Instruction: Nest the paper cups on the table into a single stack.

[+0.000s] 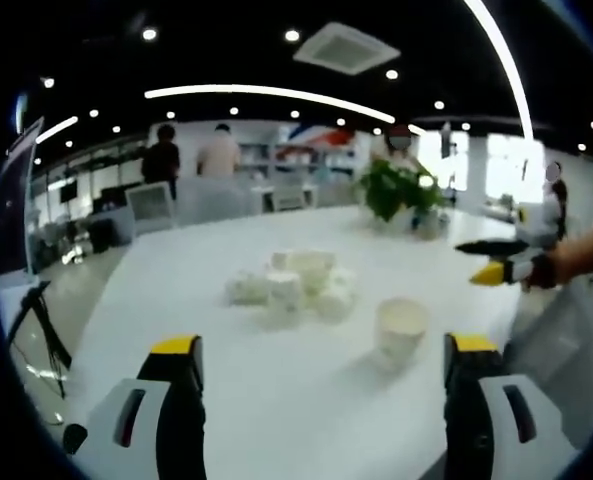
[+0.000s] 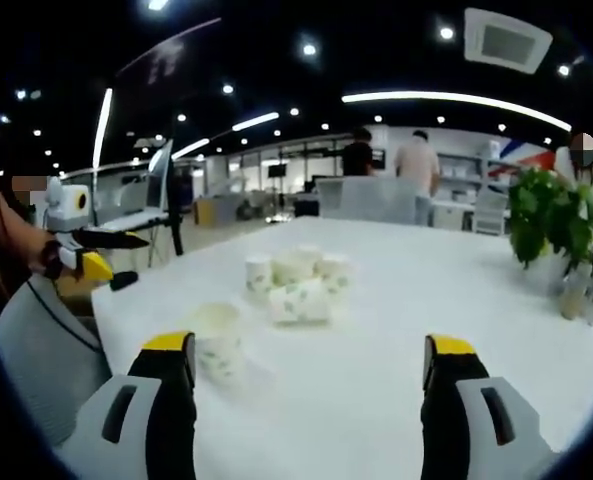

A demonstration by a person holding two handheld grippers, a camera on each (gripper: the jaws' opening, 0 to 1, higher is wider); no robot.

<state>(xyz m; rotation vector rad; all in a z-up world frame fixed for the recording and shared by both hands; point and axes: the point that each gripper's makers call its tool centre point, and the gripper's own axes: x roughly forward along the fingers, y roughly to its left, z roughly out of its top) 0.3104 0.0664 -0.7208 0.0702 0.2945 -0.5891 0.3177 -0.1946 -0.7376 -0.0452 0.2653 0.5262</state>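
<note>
Big bright office room with ceiling lights and people far at the back. Wide white table (image 1: 276,400) across the front, with a green plant (image 1: 401,190) at its far side. Pile of paper cups (image 1: 296,285) out in the middle, some standing, some lying down, packed close together. One cup (image 1: 401,330) standing alone, nearer than the pile and apart from it. Left gripper (image 1: 321,375) wide open, holding nothing, low over the table. Right gripper (image 2: 306,375) wide open too, holding nothing. Could easily squash a soft cup by pinching too hard. Could knock the lying cups so they roll off toward the edge. Might grab two cups together in that tight bunch. Might tip the lone cup by bumping it.
</note>
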